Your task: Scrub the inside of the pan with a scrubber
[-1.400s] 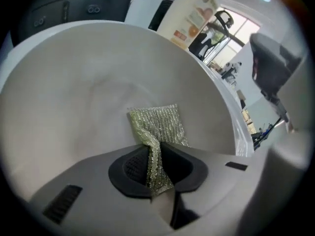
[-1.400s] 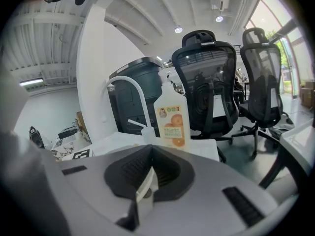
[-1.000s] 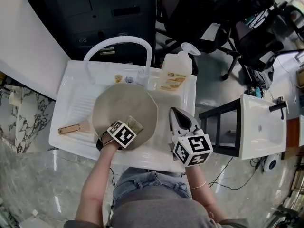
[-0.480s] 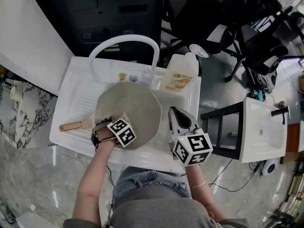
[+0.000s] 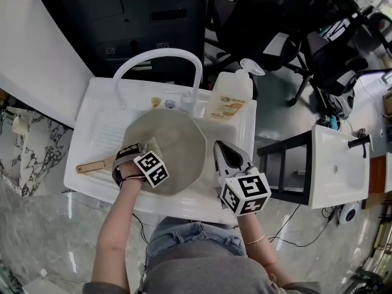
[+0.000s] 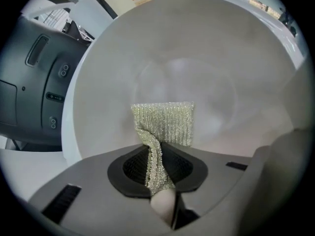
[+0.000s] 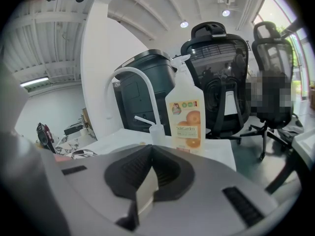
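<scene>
The grey pan (image 5: 174, 139) lies in the white sink basin (image 5: 101, 118), its wooden handle (image 5: 92, 165) pointing left. My left gripper (image 5: 149, 149) is over the pan's left part, shut on the silvery mesh scrubber (image 5: 152, 145). In the left gripper view the scrubber (image 6: 166, 123) sticks out from the shut left gripper (image 6: 160, 178) and lies against the pan's inner face (image 6: 197, 58). My right gripper (image 5: 224, 155) hovers over the basin's right rim, beside the pan, jaws shut with nothing in them. The right gripper (image 7: 147, 181) points toward the back of the sink.
A white arched faucet (image 5: 156, 59) stands behind the pan. A clear soap bottle (image 5: 230, 99) with an orange label sits at the basin's back right, and the same bottle (image 7: 186, 118) shows in the right gripper view. Office chairs (image 5: 318, 54) stand beyond, and a second white sink (image 5: 337, 164) lies at right.
My left gripper has slid with the scrubber from the pan's near-right part to its left side. The right gripper has stayed about where it was.
</scene>
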Tool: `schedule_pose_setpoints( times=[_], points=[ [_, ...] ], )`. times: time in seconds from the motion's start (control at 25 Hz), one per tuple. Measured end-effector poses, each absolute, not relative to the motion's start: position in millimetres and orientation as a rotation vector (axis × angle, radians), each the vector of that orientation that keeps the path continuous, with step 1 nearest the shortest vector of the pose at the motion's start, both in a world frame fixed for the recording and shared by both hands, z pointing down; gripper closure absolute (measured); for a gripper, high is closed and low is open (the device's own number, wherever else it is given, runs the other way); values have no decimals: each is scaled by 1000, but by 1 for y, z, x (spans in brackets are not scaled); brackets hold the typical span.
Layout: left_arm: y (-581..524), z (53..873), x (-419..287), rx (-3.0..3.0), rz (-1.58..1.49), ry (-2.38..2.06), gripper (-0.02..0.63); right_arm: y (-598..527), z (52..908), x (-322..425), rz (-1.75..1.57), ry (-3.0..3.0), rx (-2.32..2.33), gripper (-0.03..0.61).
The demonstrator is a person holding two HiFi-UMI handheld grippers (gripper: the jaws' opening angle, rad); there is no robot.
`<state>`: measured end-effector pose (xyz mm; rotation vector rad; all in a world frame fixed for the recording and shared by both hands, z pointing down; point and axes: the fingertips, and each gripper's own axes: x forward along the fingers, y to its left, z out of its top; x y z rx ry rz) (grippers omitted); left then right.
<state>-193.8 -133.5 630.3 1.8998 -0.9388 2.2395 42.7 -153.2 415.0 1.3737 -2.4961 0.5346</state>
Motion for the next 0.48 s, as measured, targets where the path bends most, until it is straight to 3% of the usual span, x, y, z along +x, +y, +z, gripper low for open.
schedule_pose_setpoints(
  times=[0.48],
  points=[
    [-183, 569, -220, 2064, 2357, -1445, 543, -139, 412, 43, 532, -2483, 1395, 568]
  ],
)
